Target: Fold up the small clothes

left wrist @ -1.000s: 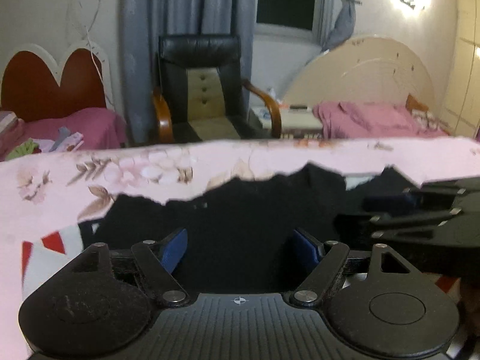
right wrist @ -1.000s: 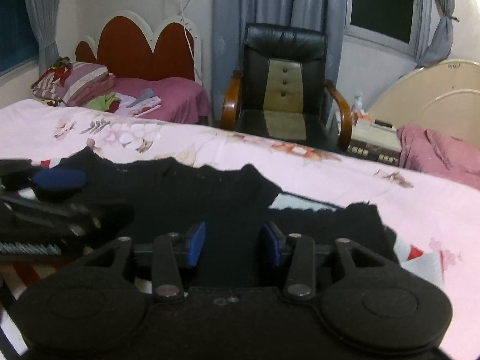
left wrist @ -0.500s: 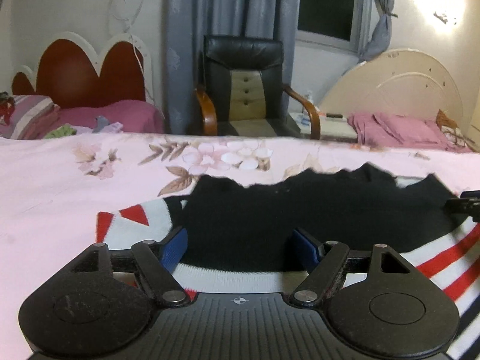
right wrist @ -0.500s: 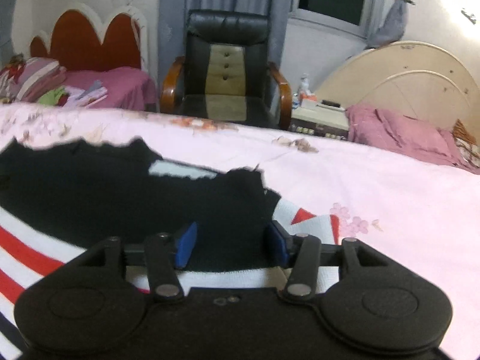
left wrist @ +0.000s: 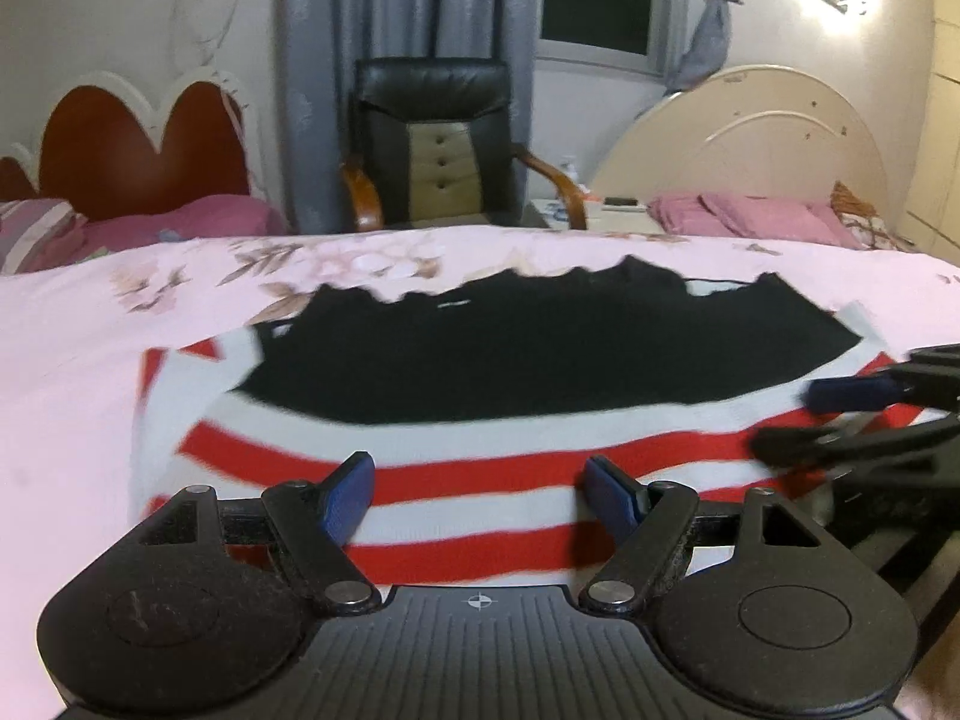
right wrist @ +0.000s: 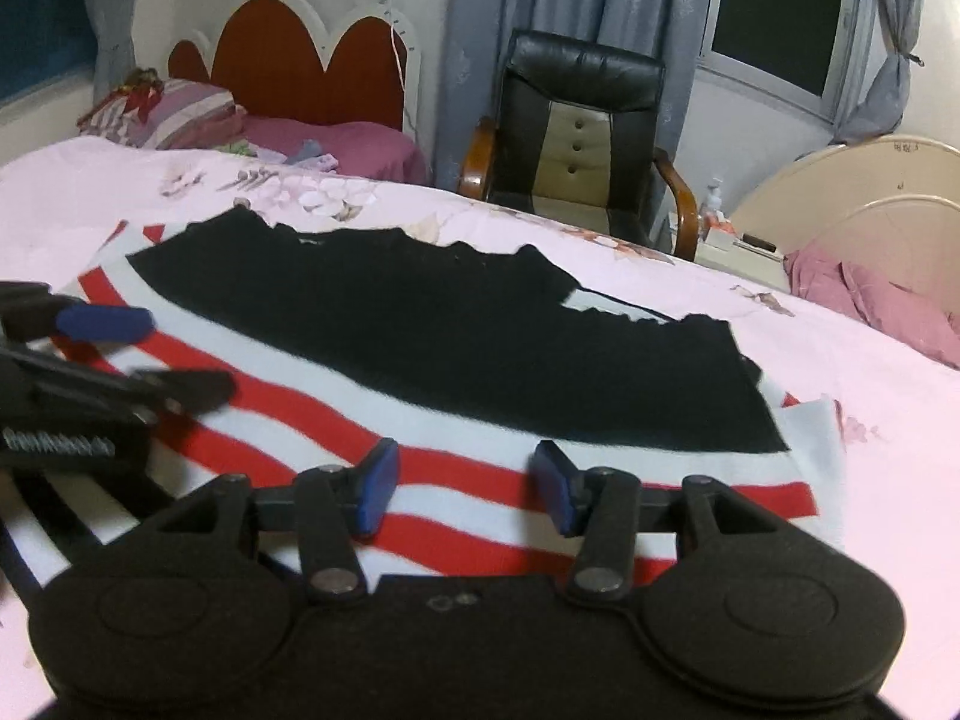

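Note:
A small sweater lies flat on the pink floral bedsheet [left wrist: 72, 390]. Its far part is black [left wrist: 540, 360] and its near part has red and white stripes [left wrist: 468, 474]. My left gripper [left wrist: 480, 483] hovers open over the stripes, with nothing between its blue pads. To its right, the right gripper [left wrist: 852, 414] reaches in over the sweater's right side. In the right wrist view the same sweater [right wrist: 456, 330] spreads ahead, and my right gripper [right wrist: 465, 480] stands open above its red stripes. The left gripper [right wrist: 120, 348] shows at the left edge, and neither gripper holds any cloth.
Beyond the bed's far edge stand a black and tan armchair [left wrist: 438, 150], a red scalloped headboard [left wrist: 144, 150] with pink bedding, and a cream headboard [left wrist: 750, 144]. Bare pink sheet lies left [left wrist: 72, 390] and right [right wrist: 888, 450] of the sweater.
Both grippers have drawn back from over the black part to over the red and white stripes. More of the sweater now shows. The right jaws stand slightly wider.

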`<move>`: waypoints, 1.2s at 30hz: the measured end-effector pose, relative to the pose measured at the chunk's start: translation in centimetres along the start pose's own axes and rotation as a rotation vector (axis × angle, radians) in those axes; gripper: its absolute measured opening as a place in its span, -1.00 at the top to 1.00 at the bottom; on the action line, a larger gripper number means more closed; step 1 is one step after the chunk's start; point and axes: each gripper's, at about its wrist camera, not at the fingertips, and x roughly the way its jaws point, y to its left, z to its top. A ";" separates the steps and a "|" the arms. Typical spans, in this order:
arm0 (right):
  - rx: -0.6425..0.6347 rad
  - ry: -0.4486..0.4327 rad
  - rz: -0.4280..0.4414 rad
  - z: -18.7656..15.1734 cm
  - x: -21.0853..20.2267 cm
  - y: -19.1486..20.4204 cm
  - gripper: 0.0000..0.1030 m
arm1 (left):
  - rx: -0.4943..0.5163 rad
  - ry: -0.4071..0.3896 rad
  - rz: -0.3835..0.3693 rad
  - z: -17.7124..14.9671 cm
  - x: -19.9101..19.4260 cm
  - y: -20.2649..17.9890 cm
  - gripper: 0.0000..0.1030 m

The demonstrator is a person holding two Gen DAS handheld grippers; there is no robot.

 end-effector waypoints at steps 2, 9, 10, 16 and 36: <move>0.013 0.017 -0.029 -0.1 -0.4 -1.3 0.06 | -0.004 0.000 0.027 -0.6 -0.8 1.5 -0.48; 0.145 0.063 -0.074 -2.3 -1.7 -7.3 0.01 | 0.016 -0.003 0.062 -1.7 -1.8 3.2 -0.48; 0.148 0.074 -0.089 -2.0 -1.8 -7.0 0.02 | 0.008 0.005 0.074 -1.4 -1.9 2.8 -0.48; 0.156 0.002 -0.006 -1.9 -5.2 -3.0 0.06 | 0.023 -0.033 0.003 -1.8 -4.8 -1.4 -0.48; 0.195 0.065 -0.104 -10.4 -9.5 -7.2 0.11 | -0.030 0.030 0.098 -8.3 -9.0 3.1 -0.49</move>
